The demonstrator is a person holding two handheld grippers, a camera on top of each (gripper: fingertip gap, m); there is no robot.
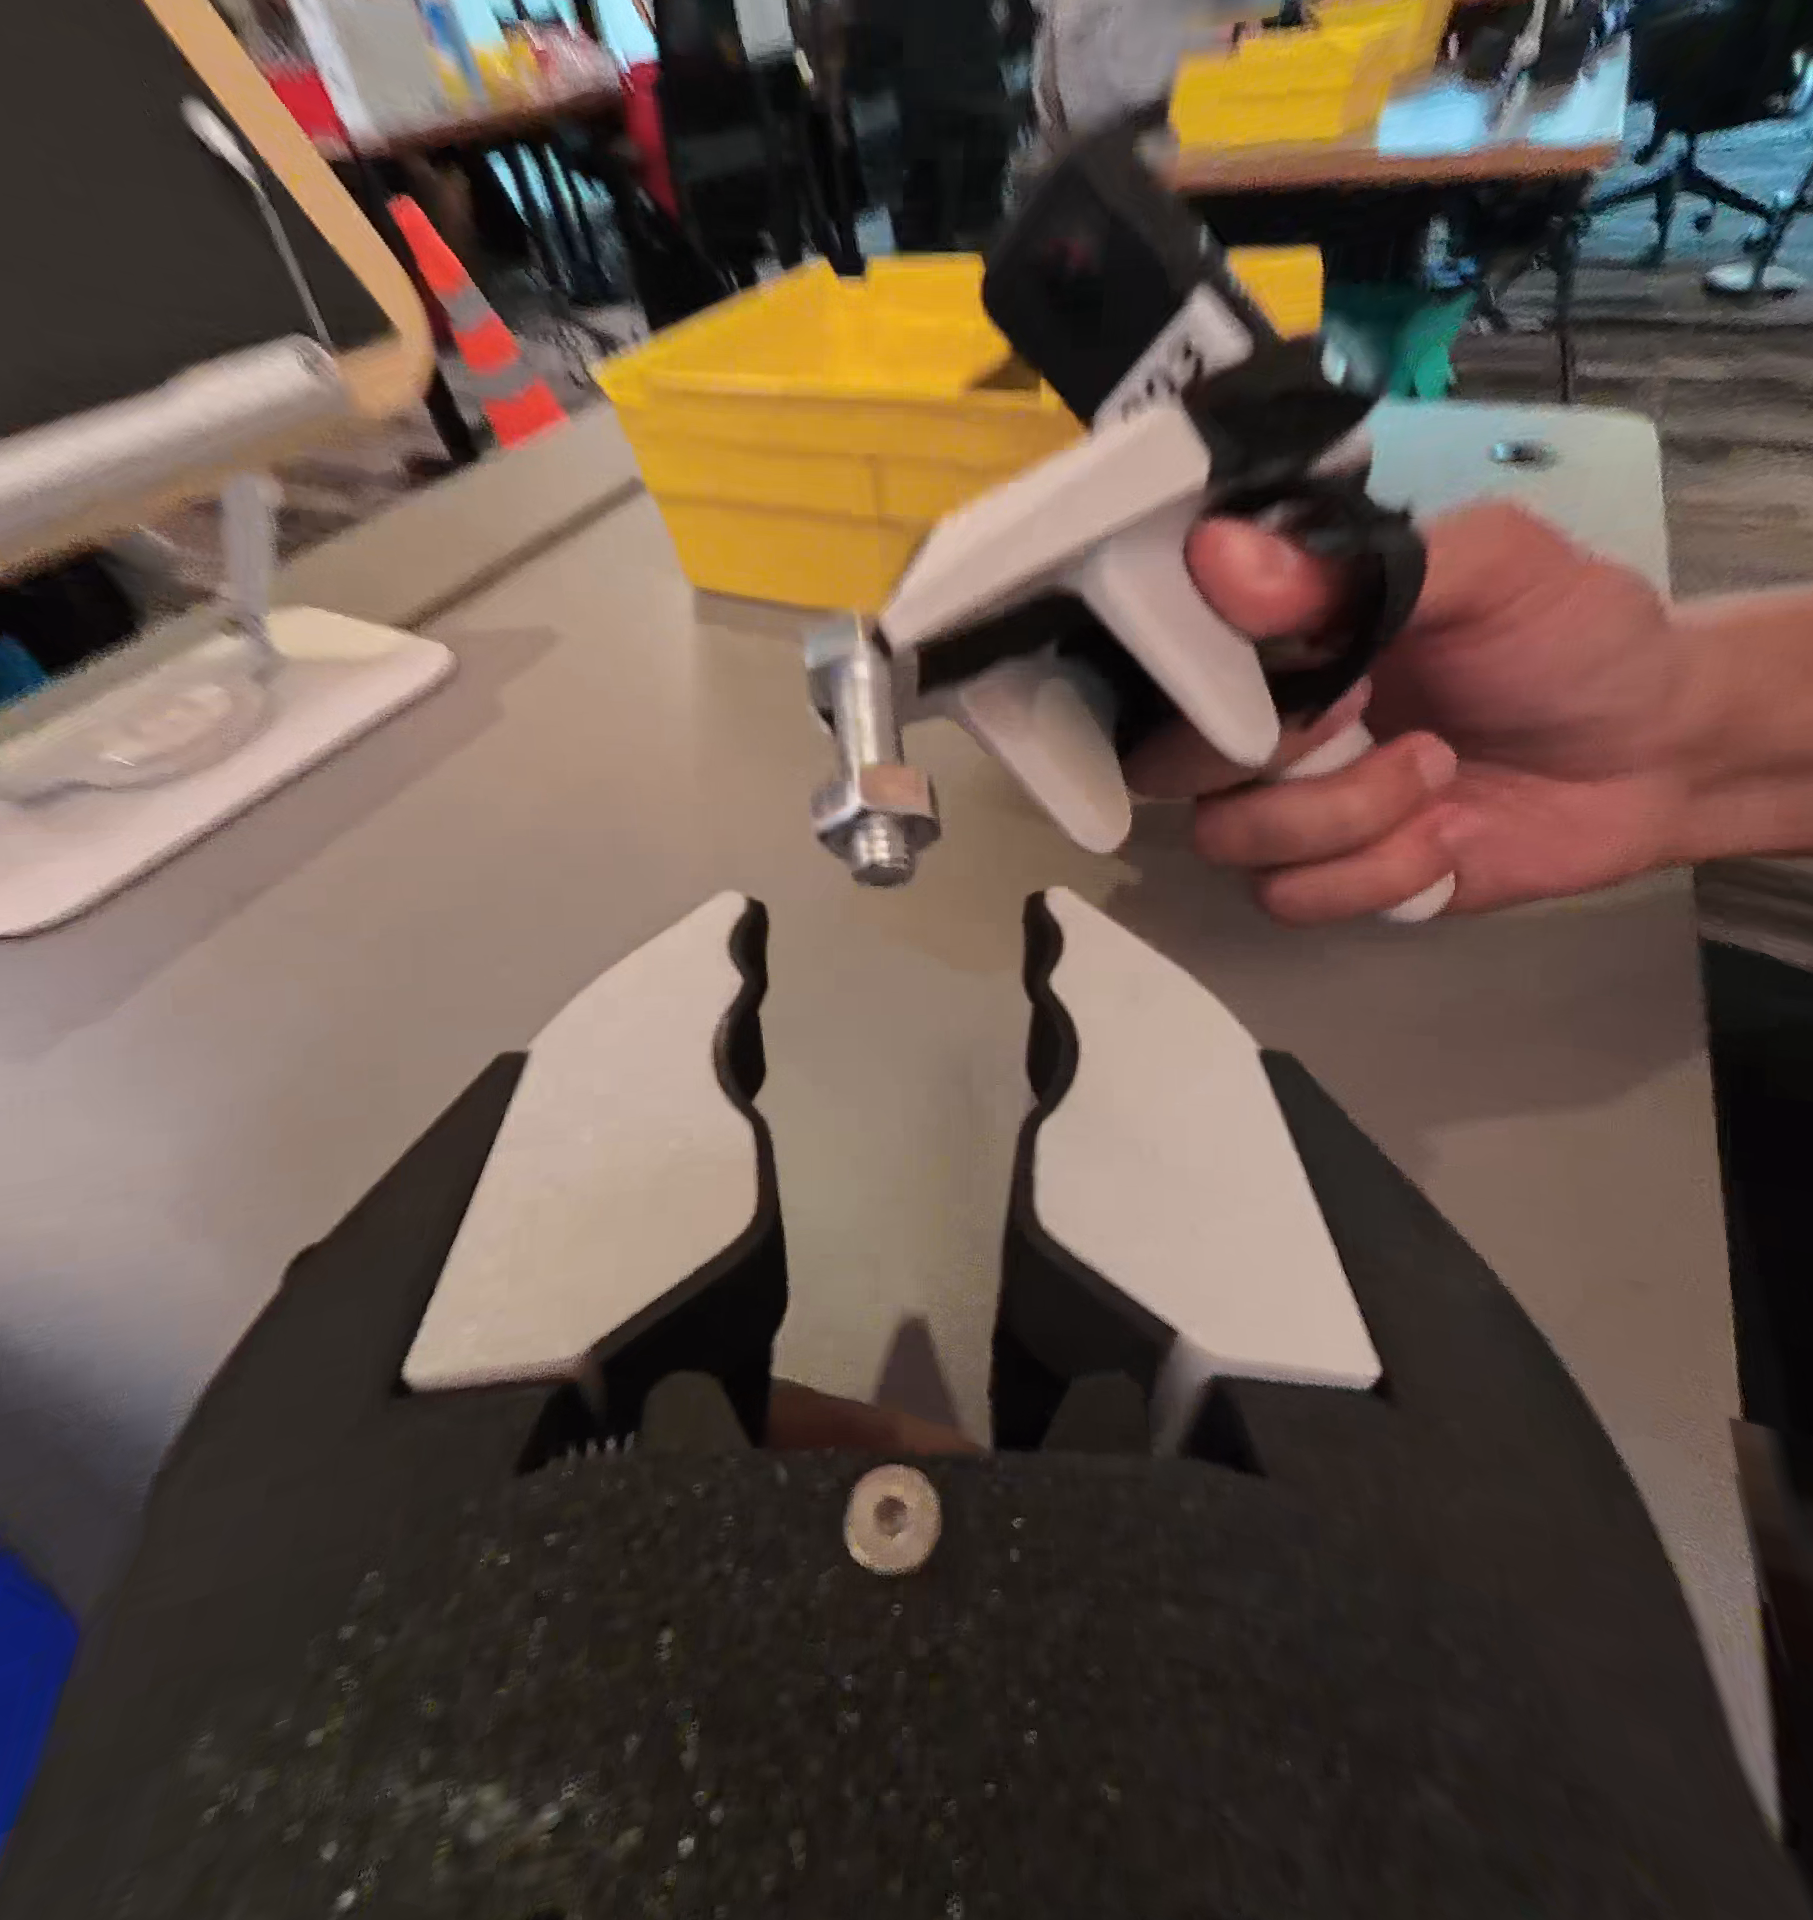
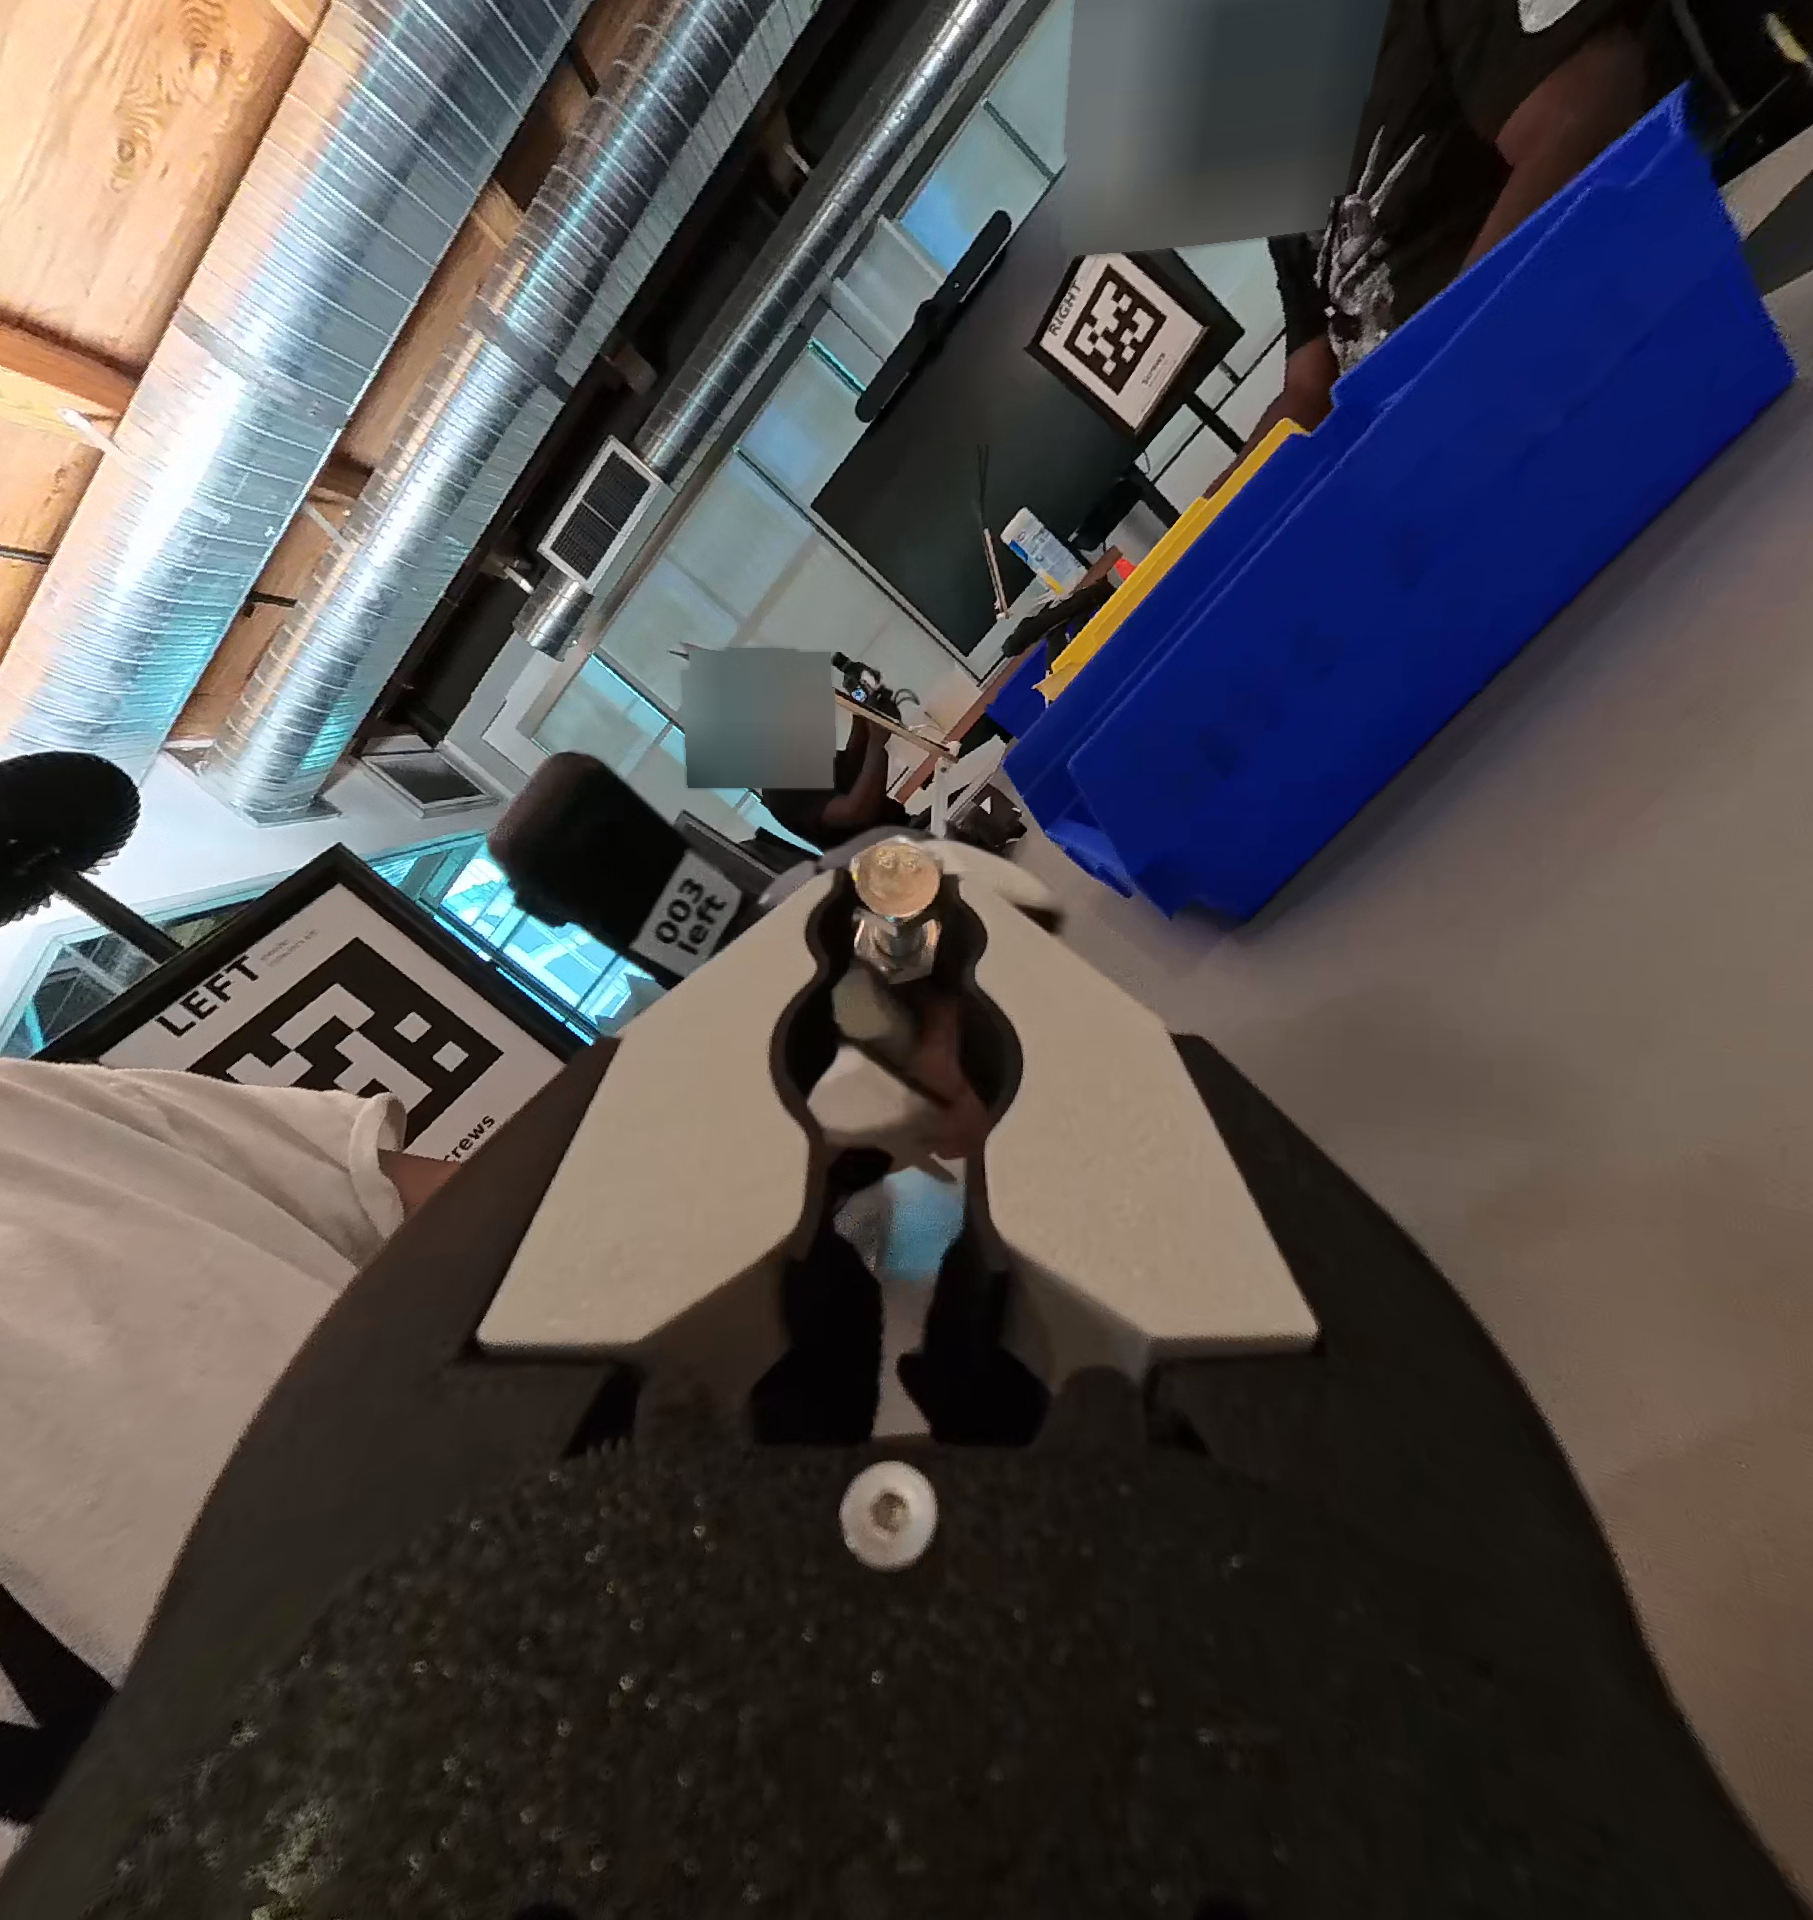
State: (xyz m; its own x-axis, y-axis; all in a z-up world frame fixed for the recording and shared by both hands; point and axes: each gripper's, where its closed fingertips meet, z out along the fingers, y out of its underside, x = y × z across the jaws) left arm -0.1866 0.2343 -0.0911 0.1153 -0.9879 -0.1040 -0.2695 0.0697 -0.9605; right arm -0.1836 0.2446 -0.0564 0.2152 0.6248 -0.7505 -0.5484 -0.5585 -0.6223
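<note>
My left gripper point(image 1: 889, 914) is open and empty, a little above the grey table point(image 1: 466, 1039). Just ahead of its tips hangs a silver bolt point(image 1: 866, 727) with a hex nut point(image 1: 874, 805) threaded near its lower end. My right gripper point(image 1: 860, 649), held by a hand point(image 1: 1453, 717) from the right, is shut on the bolt's head and tilted steeply. In the right wrist view my right gripper point(image 2: 894, 868) pinches the bolt point(image 2: 886, 914) at its tips, with the nut point(image 2: 897, 961) on the shank. The left gripper's black body point(image 2: 611, 862) shows behind it.
A stack of yellow bins point(image 1: 829, 436) stands on the table behind the bolt. A monitor stand with a white base point(image 1: 175, 748) and safety glasses point(image 1: 102, 727) is at the left. Blue bins point(image 2: 1401, 623) stand on the table in the right wrist view. A framed marker board point(image 2: 341, 1029) leans nearby. Only a small space, under 4 cm, lies between the two pairs of fingers. From either gripper's tips it is about 40 centimeters to the white base point(image 1: 175, 748).
</note>
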